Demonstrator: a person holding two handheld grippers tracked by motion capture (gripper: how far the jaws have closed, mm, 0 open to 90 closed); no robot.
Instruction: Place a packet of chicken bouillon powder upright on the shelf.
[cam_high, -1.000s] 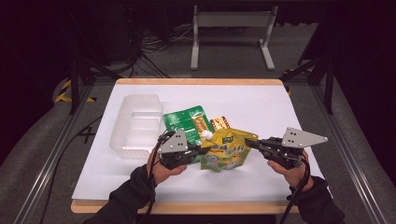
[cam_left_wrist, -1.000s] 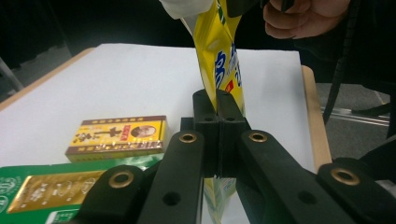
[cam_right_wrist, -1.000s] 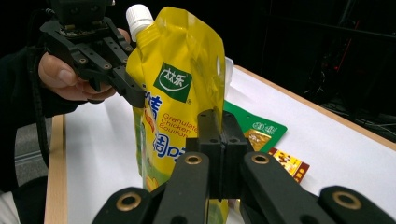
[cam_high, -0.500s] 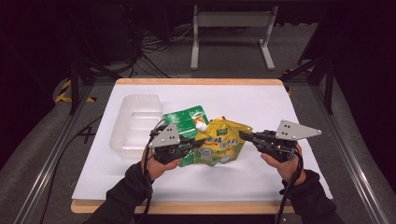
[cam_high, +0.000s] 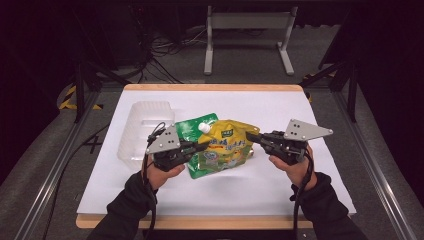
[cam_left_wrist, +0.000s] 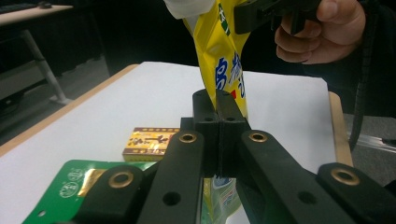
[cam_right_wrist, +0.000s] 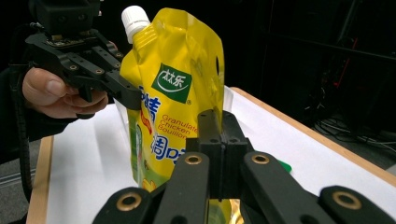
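Observation:
A yellow spouted pouch with a white cap hangs above the white table, held from both sides. My left gripper is shut on its left edge, and in the left gripper view the jaws pinch the yellow film. My right gripper is shut on the opposite edge, its jaws closed on the pouch below the green logo. The pouch stands nearly upright with its cap on top.
A green pouch lies flat on the table behind the yellow one. A small gold and brown box lies beside it. A clear plastic tray sits at the left. The white tabletop has a wooden rim.
Both hands have risen and moved away from the near edge with the yellow pouch between them. The pouch has gone from lying crumpled to hanging more upright, and it now covers the small box.

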